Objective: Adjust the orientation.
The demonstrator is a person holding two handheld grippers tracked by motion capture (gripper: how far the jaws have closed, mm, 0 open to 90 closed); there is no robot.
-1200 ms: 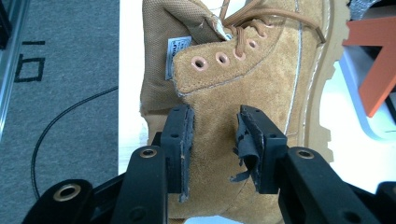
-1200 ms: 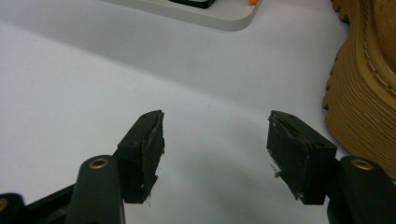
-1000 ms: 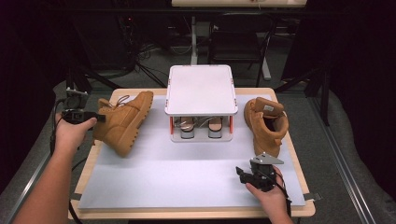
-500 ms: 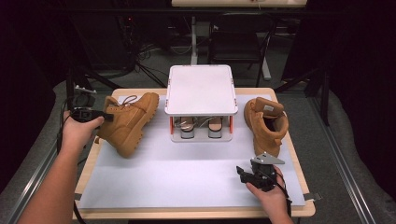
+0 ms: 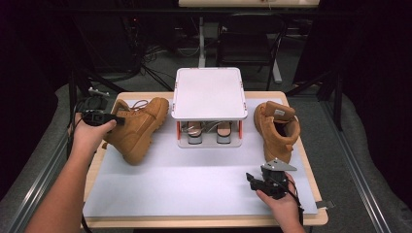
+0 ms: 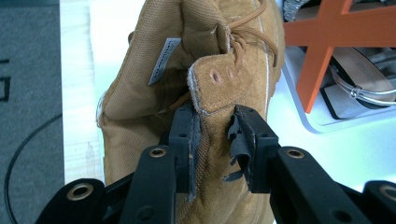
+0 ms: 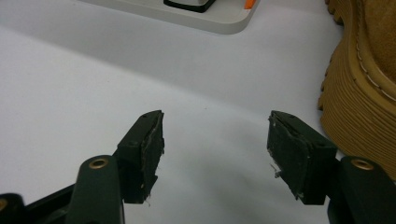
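While the left gripper pinches its soft collar, left of frame, the bulky boot sags; the right gripper gapes empty.

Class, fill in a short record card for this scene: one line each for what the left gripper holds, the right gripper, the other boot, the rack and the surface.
left gripper: shut on the collar of the left boot, which is tilted
right gripper: open, nothing between its jaws, low over the white mat
right boot: stands on the mat right of the rack
shoe rack: white, mid-table, sandals on its lower shelf
table: wooden, under the mat
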